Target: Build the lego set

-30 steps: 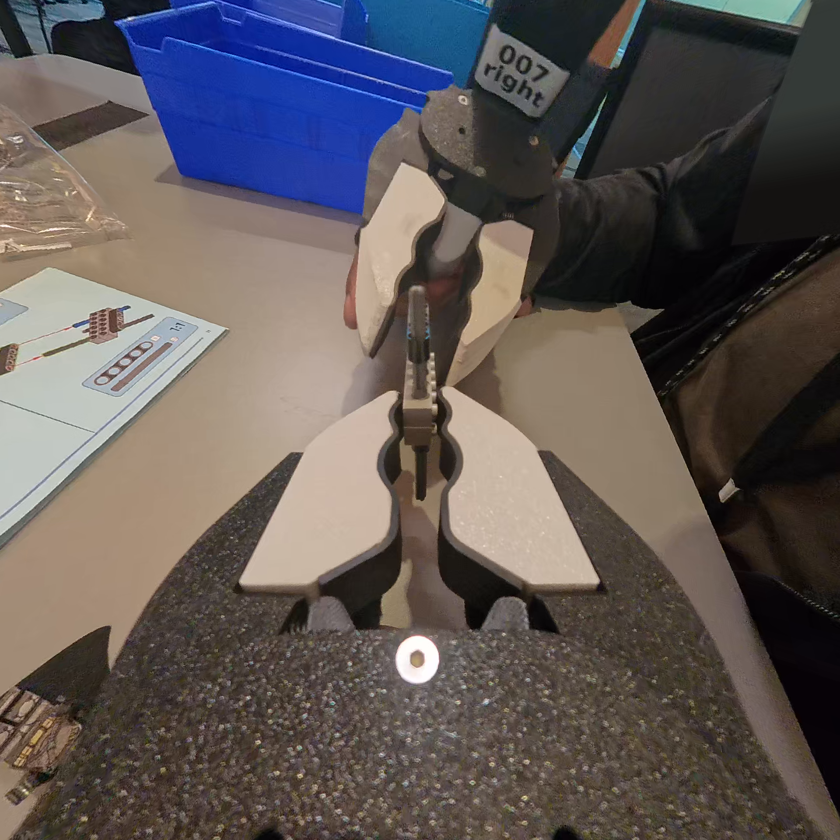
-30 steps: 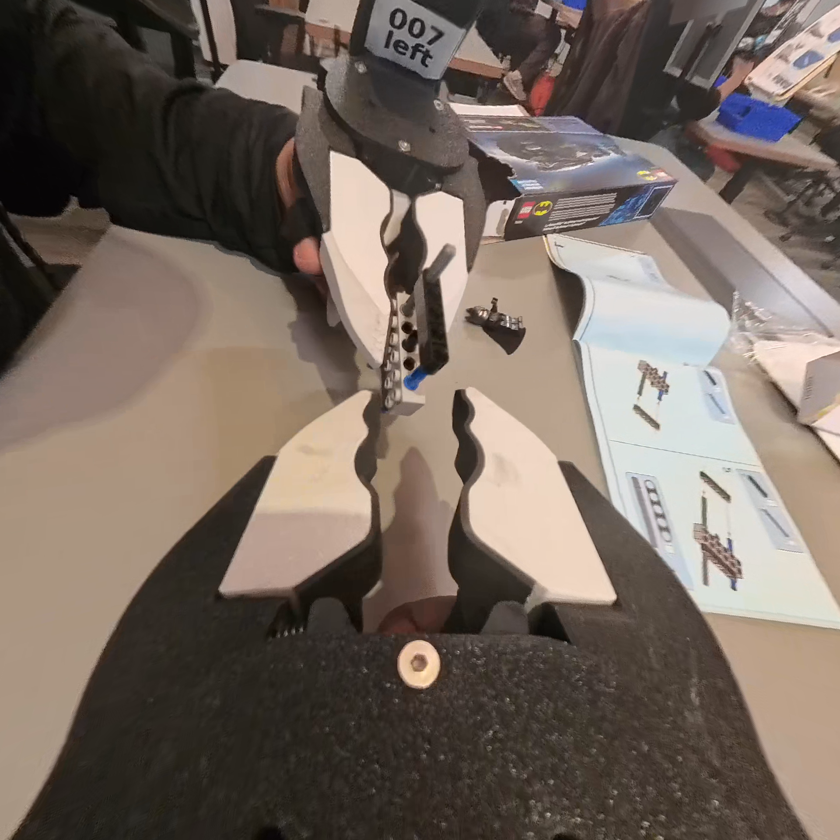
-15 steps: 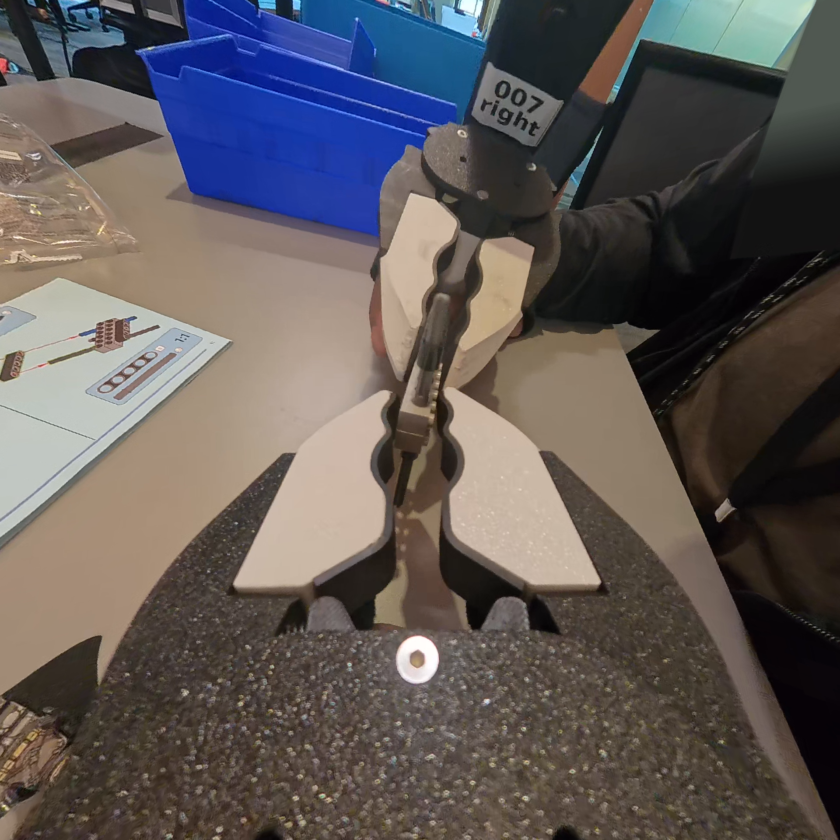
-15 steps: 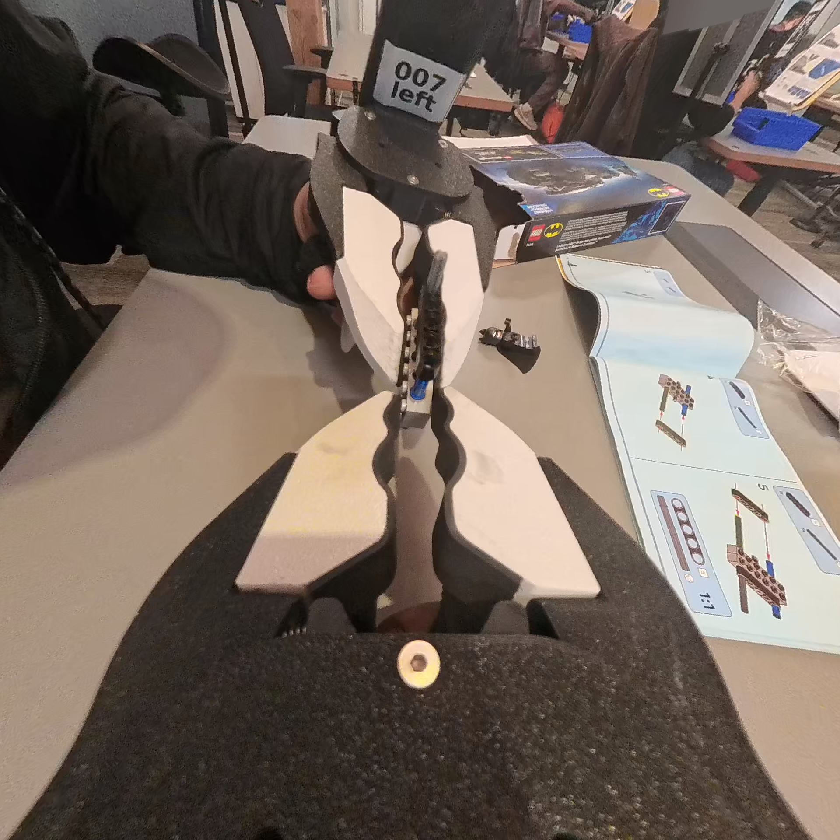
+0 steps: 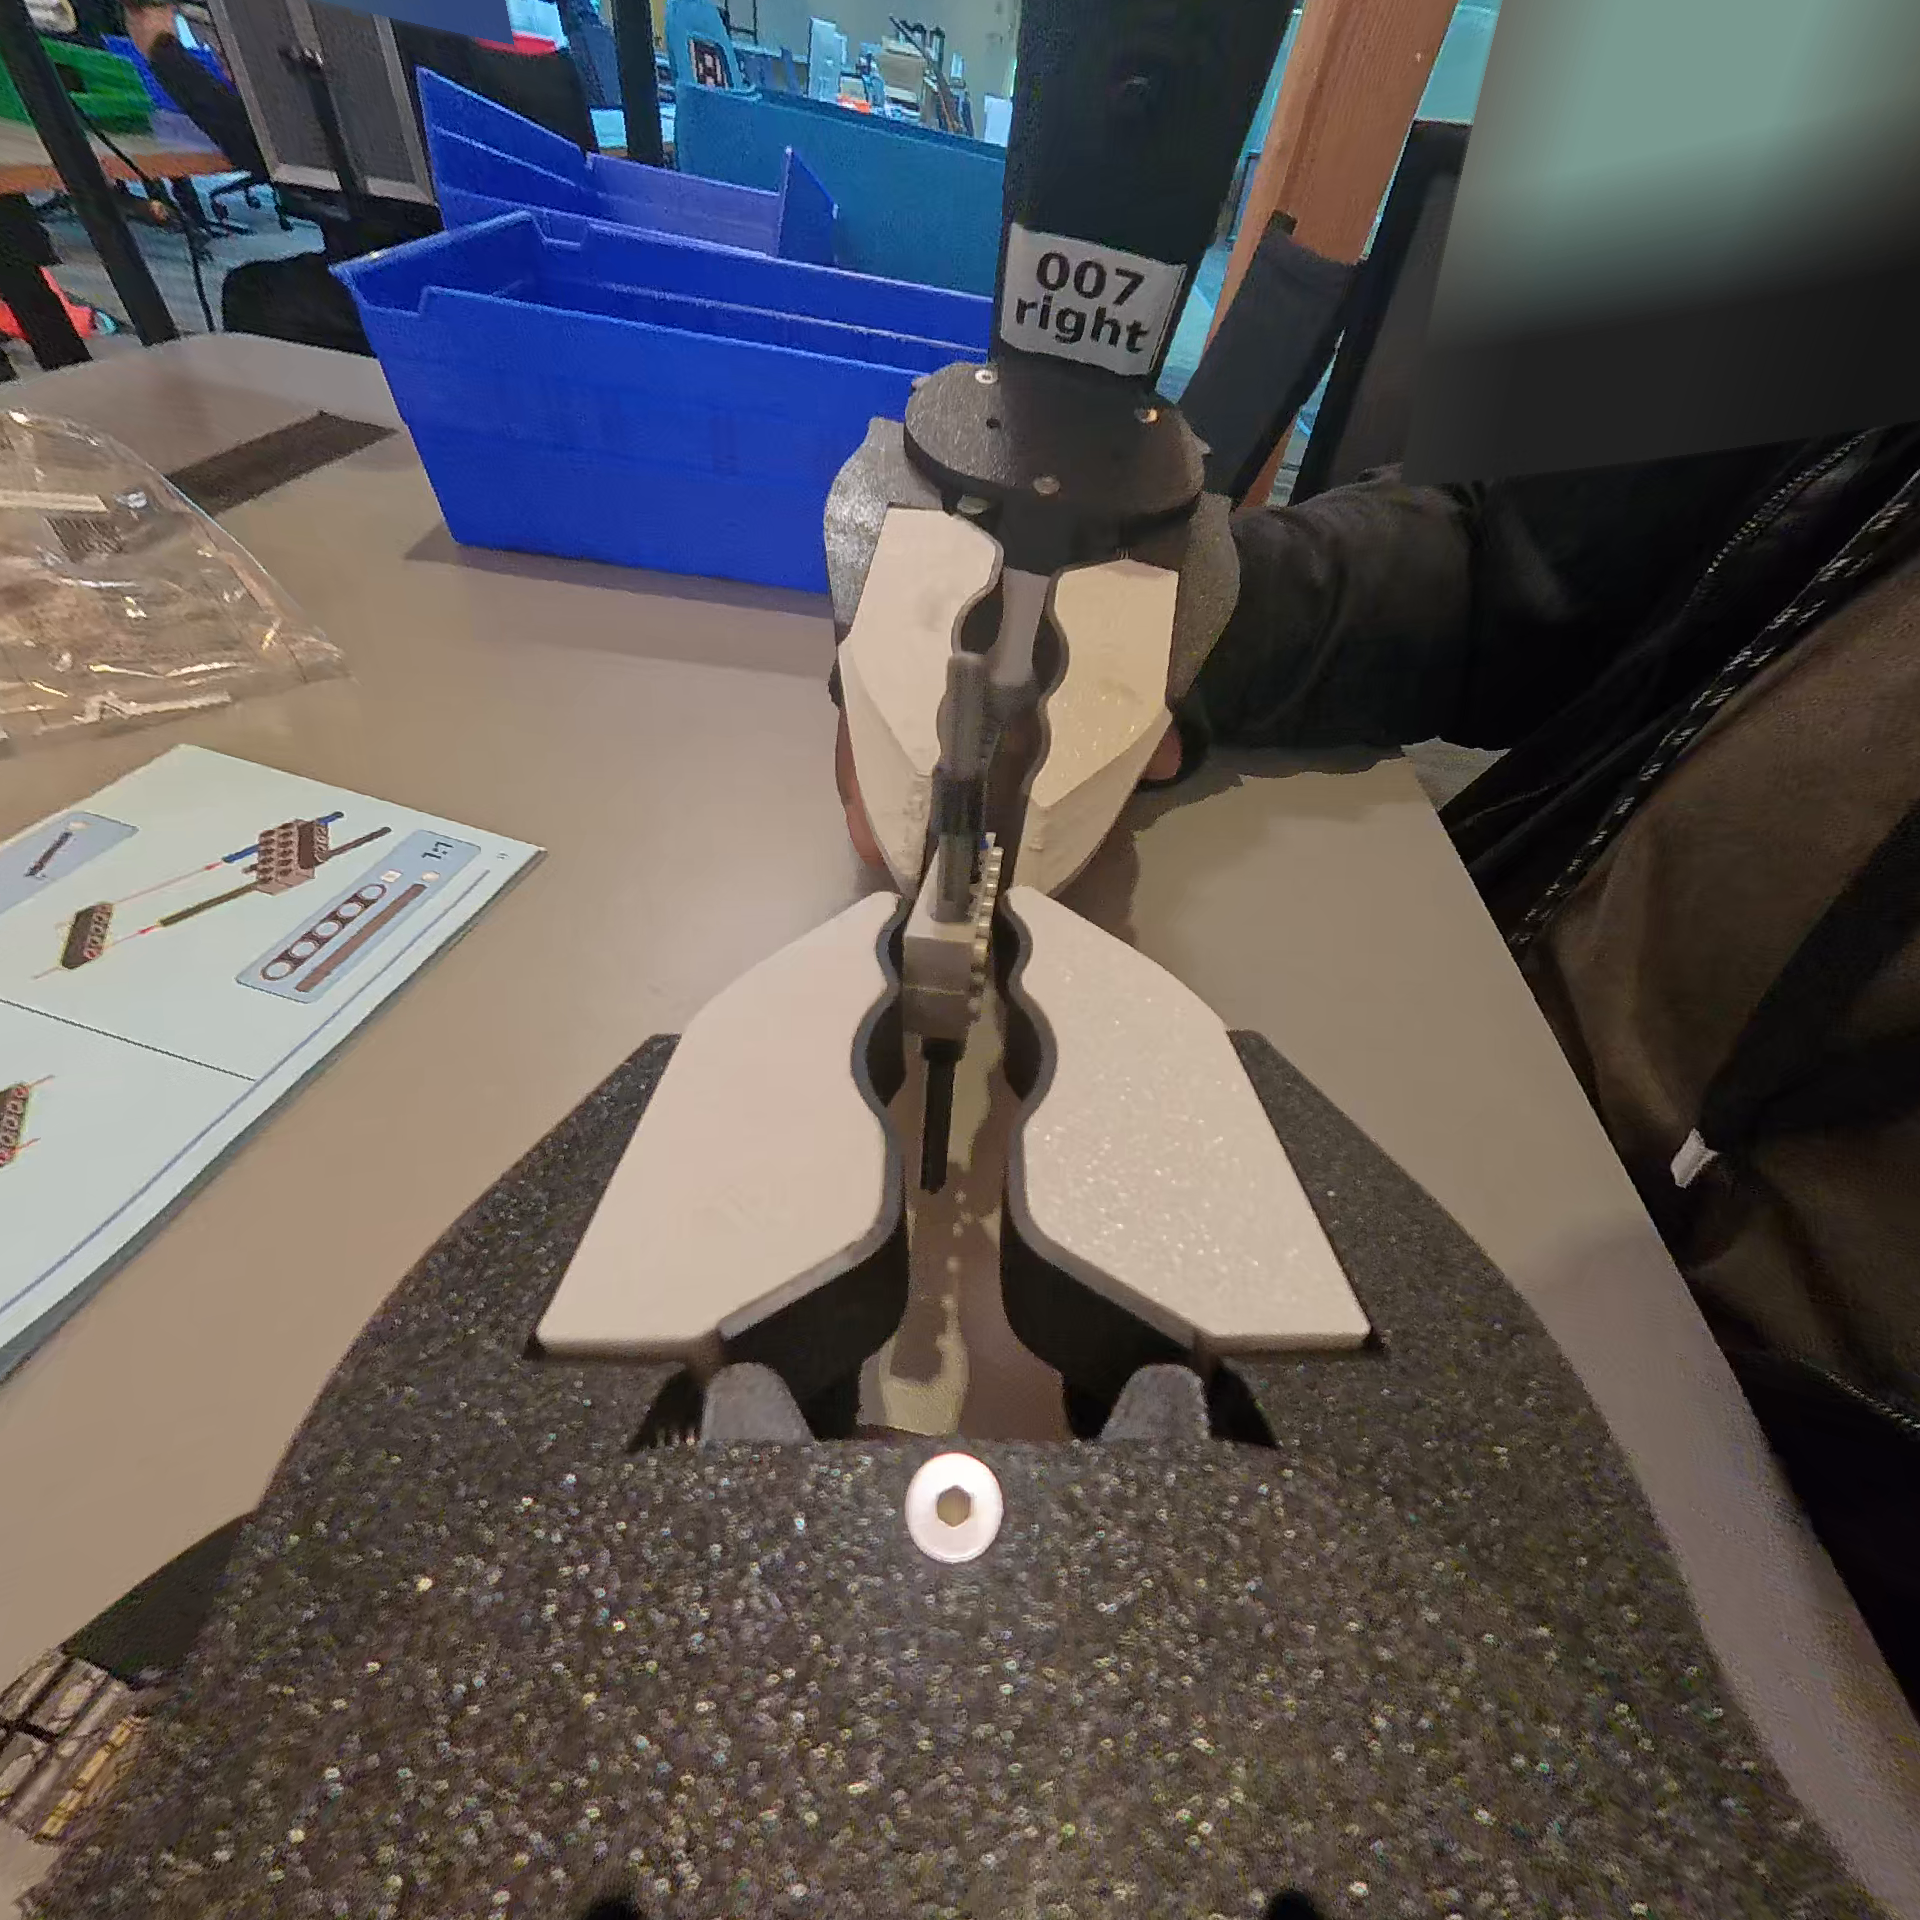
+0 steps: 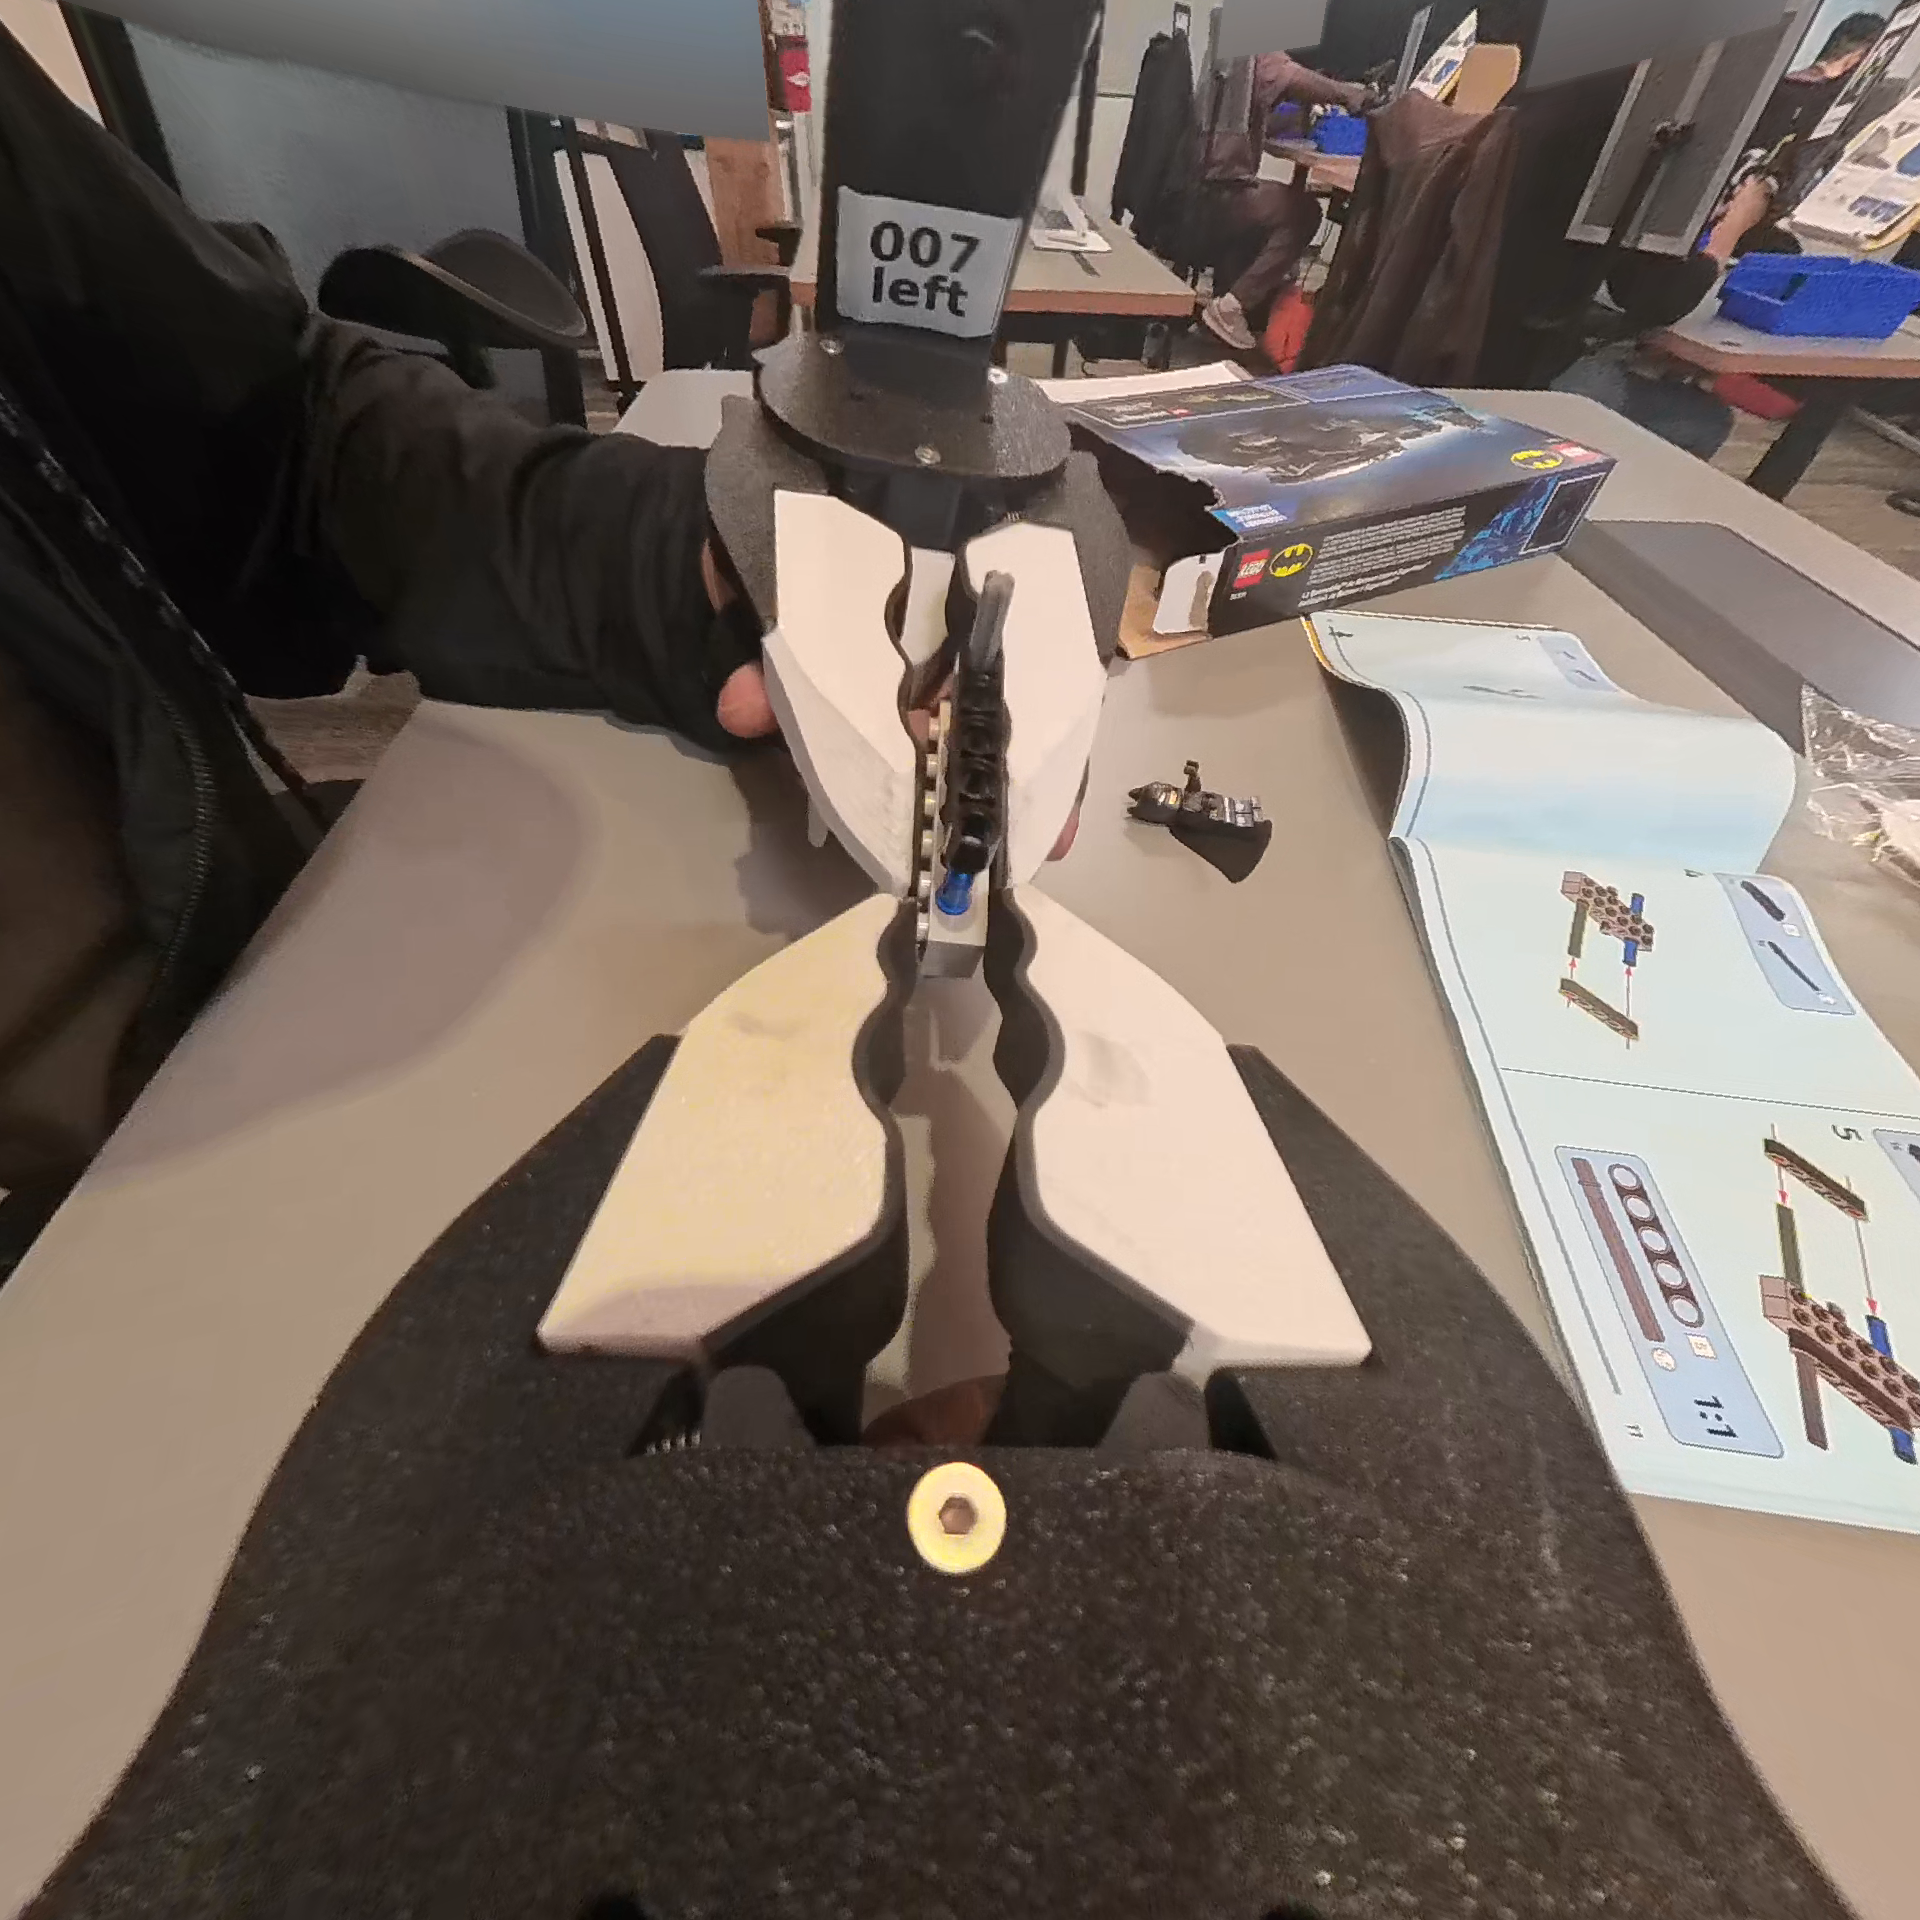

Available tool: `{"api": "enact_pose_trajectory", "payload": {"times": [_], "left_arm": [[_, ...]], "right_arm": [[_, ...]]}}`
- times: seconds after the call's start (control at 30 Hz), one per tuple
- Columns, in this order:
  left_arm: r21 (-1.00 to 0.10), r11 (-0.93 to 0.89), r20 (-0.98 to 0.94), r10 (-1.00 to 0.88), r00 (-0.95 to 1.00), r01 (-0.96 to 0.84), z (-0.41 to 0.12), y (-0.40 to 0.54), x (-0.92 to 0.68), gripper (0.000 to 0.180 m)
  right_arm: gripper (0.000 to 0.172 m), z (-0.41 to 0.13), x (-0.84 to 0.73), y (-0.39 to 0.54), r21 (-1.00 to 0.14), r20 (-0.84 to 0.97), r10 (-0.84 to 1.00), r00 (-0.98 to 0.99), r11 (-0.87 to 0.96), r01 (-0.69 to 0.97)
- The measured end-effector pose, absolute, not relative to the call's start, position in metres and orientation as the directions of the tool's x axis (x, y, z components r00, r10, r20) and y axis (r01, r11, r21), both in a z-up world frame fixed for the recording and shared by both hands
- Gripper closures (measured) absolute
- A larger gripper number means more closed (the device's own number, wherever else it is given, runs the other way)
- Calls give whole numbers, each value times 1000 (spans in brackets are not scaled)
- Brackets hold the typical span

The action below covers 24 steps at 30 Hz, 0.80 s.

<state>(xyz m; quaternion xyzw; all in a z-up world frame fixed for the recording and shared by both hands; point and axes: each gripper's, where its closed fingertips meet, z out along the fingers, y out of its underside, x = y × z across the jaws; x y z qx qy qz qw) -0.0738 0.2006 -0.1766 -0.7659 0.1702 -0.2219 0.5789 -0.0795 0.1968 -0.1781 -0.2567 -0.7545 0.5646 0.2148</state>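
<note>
Claws meet tip to tip above the tabletop point(image 5: 644, 665) — left claw point(image 5: 951, 966) and right claw point(image 6: 951, 935) each nearly closed on the grey brick point(image 5: 935, 971) — so its black rod point(image 6: 982, 748) wants a straight, steady, even push.

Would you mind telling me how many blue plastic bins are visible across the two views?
3: two nested on the table behind the right gripper, the front bin and the one behind it; another on a far desk. More may be hidden.
</note>
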Motion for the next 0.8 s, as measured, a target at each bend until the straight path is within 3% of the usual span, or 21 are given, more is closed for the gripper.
{"api": "enact_pose_trajectory", "payload": {"times": [0.2,0.27,0.4,0.8], "left_arm": [[-973,-230,91,-500,861,-30,-173,204,-74,168],[-974,-211,27,-476,879,-84,-174,205,-77,169],[-962,-179,-102,-460,882,-205,-179,205,-77,168],[-932,-186,-192,-473,860,-311,-188,206,-73,168]], "right_arm": [[156,-174,-79,203,-958,91,641,-762,266,109],[145,-169,-78,207,-949,144,647,-749,304,79],[140,-155,-76,213,-936,232,657,-717,352,20],[155,-155,-69,206,-884,341,612,-714,468,-21]]}}
